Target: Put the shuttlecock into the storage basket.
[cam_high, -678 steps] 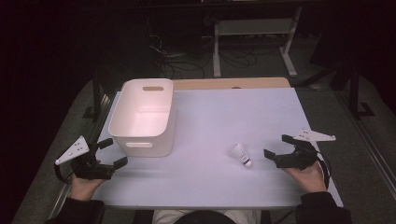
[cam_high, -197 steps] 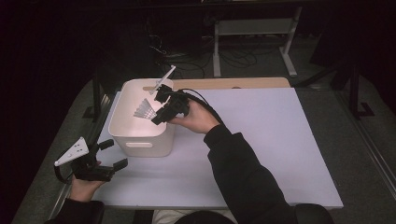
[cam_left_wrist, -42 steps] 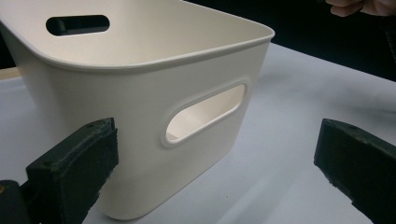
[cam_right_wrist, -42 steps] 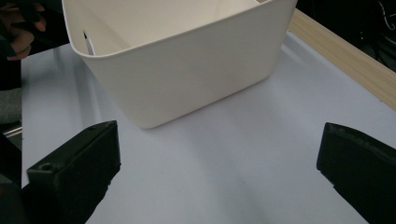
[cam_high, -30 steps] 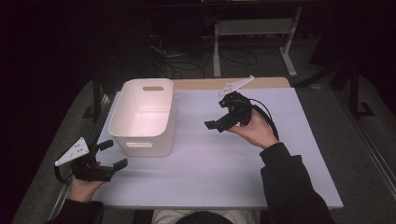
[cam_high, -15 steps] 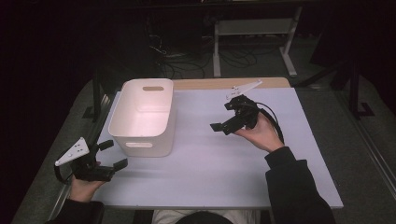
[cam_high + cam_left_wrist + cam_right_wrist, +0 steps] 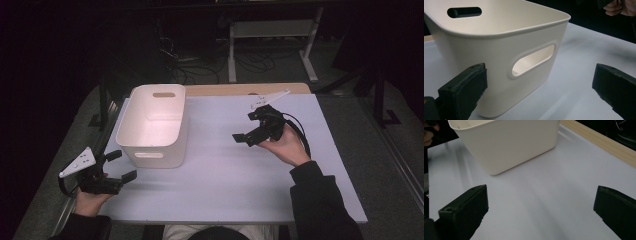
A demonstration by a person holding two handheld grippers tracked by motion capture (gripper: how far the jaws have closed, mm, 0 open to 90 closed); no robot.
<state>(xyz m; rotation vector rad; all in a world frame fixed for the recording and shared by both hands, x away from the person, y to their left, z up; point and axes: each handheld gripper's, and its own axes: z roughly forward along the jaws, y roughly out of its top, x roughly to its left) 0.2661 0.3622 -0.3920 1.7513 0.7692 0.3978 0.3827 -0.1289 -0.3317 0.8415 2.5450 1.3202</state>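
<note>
Holding my right gripper (image 7: pixel 245 138) up over the middle of the white table (image 7: pixel 215 175), I am keeping its jaws wide apart with nothing between them. I think I am holding it up in the air like this so it is not bumping into anything. It is pointing at the side of the white bin (image 7: pixel 152 125), and in the right gripper view I am seeing the bin's plain wall (image 7: pixel 509 145) well apart from my jaws, with bare table in between. My left gripper (image 7: pixel 120 165) is sitting low by the near left corner of the table, just beside the bin's front end. Its jaws are wide apart too and are holding nothing. In the left gripper view I am looking right at the bin's handle hole (image 7: pixel 532 61), so I guess I am keeping this hand near in case the bin needs holding. The bin is standing upright on the left part of the table, and I am not seeing anything inside it from above. My right hand (image 7: pixel 285 145) is gripping its tool from below.
</note>
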